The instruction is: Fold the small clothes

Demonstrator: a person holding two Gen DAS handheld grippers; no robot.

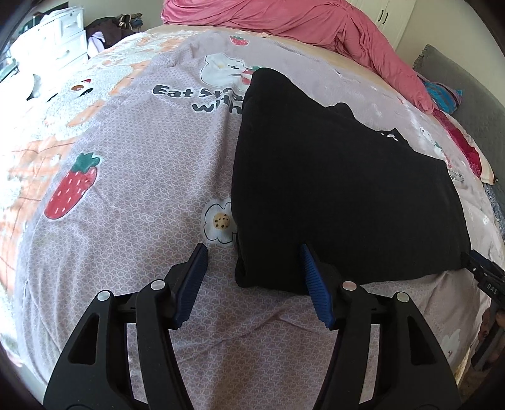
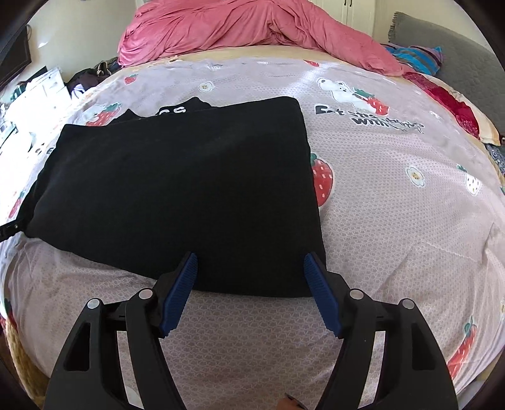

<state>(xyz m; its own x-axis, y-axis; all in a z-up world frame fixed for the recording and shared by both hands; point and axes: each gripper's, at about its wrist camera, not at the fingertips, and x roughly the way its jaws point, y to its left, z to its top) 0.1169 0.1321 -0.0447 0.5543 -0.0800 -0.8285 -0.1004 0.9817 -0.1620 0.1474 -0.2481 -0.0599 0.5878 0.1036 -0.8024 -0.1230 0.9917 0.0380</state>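
A black garment (image 1: 331,176) (image 2: 176,186) lies folded flat on the strawberry-print bedsheet (image 1: 132,176) (image 2: 394,195), with a layer bearing white lettering (image 2: 172,111) peeking out at its far edge. My left gripper (image 1: 252,252) stands open over the garment's near left corner. Its right finger (image 1: 315,280) is above the cloth and its left finger (image 1: 192,277) above bare sheet. My right gripper (image 2: 250,257) is open at the near right corner, and the cloth's near hem lies between its fingers without being pinched. In the left wrist view the right gripper's tip (image 1: 483,271) shows at the far right edge.
A crumpled pink duvet (image 1: 300,22) (image 2: 252,28) lies across the far side of the bed. A grey headboard cushion (image 2: 448,50) and striped colourful clothes (image 2: 416,56) sit at the far right. White drawers (image 1: 60,34) and a dark bag (image 1: 107,30) stand beyond the bed's left side.
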